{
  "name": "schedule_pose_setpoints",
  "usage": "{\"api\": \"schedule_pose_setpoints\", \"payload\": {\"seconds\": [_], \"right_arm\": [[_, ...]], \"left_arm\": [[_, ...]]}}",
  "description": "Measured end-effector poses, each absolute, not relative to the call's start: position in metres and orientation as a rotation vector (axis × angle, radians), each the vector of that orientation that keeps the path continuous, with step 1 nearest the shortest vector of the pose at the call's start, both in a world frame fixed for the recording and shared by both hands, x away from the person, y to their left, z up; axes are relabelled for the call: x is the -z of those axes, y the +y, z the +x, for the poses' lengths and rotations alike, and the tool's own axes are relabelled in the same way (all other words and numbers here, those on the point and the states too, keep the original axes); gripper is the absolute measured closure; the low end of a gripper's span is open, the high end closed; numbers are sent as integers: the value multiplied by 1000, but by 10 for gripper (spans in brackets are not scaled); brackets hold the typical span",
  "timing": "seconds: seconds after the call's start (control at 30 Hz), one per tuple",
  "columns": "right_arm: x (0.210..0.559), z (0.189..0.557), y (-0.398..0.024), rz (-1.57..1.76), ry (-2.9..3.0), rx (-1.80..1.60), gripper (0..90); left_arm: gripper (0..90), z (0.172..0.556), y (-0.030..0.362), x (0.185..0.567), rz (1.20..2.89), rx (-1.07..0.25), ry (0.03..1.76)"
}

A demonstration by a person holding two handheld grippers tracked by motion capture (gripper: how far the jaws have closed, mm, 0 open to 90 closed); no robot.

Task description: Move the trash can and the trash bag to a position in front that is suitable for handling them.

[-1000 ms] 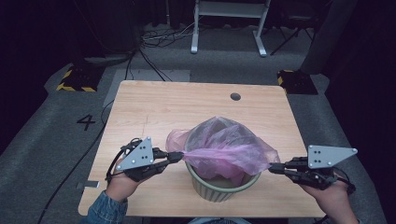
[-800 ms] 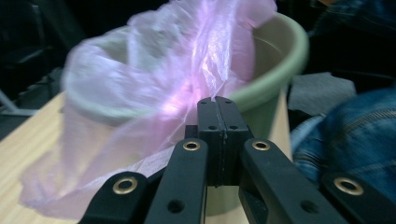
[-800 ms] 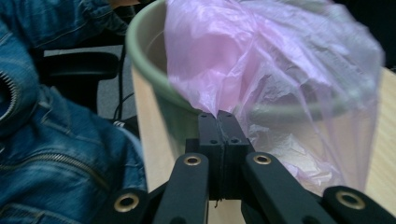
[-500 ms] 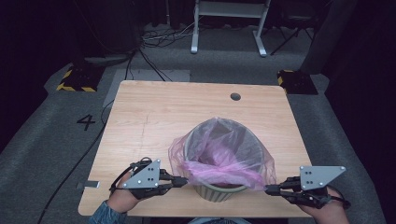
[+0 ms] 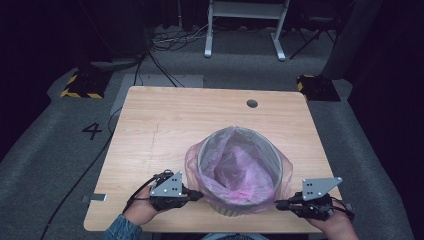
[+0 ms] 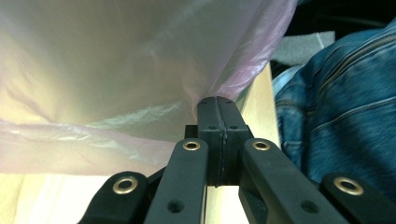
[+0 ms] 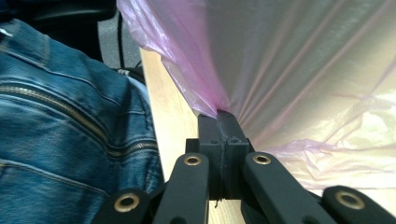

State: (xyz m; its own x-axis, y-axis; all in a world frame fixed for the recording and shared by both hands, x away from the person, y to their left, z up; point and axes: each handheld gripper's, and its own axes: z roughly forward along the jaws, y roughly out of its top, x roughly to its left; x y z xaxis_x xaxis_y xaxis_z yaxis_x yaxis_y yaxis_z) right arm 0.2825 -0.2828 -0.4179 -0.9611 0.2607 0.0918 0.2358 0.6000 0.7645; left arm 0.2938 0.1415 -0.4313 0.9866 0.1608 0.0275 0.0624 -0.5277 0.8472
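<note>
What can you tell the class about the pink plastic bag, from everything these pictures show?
The pink plastic bag is thin, translucent and wrinkled. It lines a round pale bin standing upright near the front edge of the wooden table. Its mouth is open and folded down over the rim, draping outside. The left gripper and right gripper each pinch its film at opposite sides, low by the tabletop.

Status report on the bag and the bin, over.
Left gripper and right gripper shut on bag edges. Bag pulled over bin rim. Nothing in the way.
</note>
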Motion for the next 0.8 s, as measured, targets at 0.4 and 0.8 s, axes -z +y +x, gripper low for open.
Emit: {"api": "schedule_pose_setpoints", "payload": {"seconds": [0.4, 0.8], "right_arm": [[442, 286, -290, 546, 2770, -1319, 812], [401, 284, -313, 602, 2431, -1557, 284]], "left_arm": [[899, 296, 151, 453, 2189, -85, 237], [898, 303, 180, 445, 2110, -182, 366]]}}
